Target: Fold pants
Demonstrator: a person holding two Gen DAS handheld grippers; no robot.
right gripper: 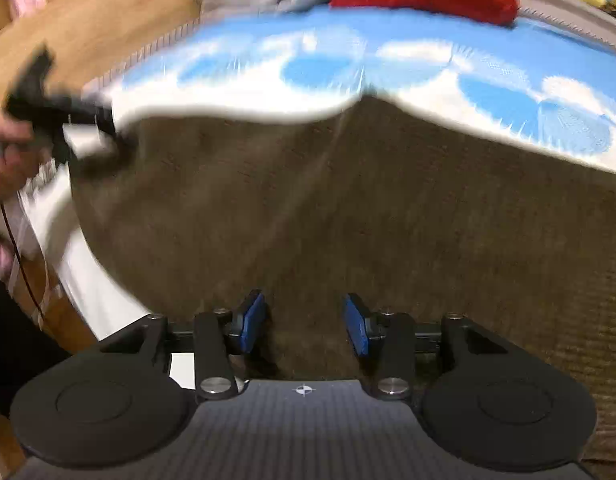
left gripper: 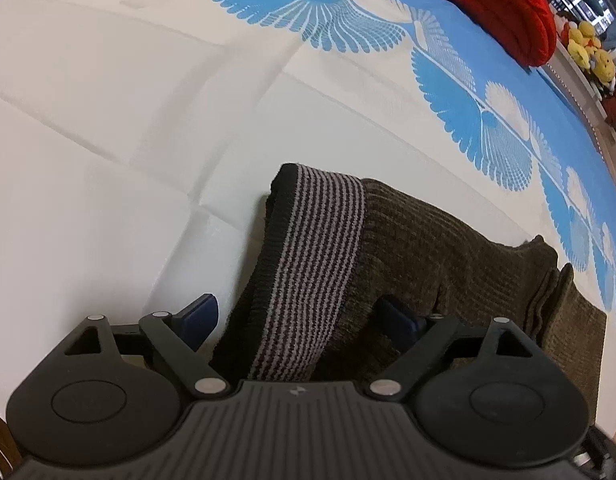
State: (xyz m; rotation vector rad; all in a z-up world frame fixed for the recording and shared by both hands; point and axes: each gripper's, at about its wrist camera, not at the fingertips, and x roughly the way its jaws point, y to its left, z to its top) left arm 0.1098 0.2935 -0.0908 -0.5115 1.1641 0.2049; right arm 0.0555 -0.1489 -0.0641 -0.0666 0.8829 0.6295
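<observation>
The brown ribbed pants [left gripper: 448, 248] lie on a white-and-blue patterned bedspread [left gripper: 127, 120], folded so the black-and-grey striped waistband [left gripper: 308, 264] runs from 12 o'clock down toward the left gripper [left gripper: 303, 320]. At 3 o'clock of the waistband the fabric ends in stacked leg edges, with blue fan print past them. From 9 to 12 o'clock the spread is bare white, quilted in broad panels. A red knit garment [left gripper: 488, 4] sits at 1 o'clock, near the far edge of the bed, and yellow plush toys [left gripper: 588, 52] stand on a shelf beyond it.

The left gripper's blue pads [left gripper: 199, 316] are spread wide, the waistband passing between them; whether either pad touches the cloth cannot be told.

The right wrist view, blurred, shows what the left does not: the pants [right gripper: 348, 208] fill most of the frame as one broad brown sheet, their far edge meeting the bedspread [right gripper: 508, 92] at 12 o'clock. At 10 o'clock the other gripper's black body [right gripper: 63, 116] meets the pants' corner, a hand [right gripper: 7, 152] behind it. Wooden flooring [right gripper: 87, 32] lies beyond the bed edge at 11 o'clock.

The right gripper [right gripper: 303, 320] points low across the fabric, pads apart, with cloth between them ungripped.
</observation>
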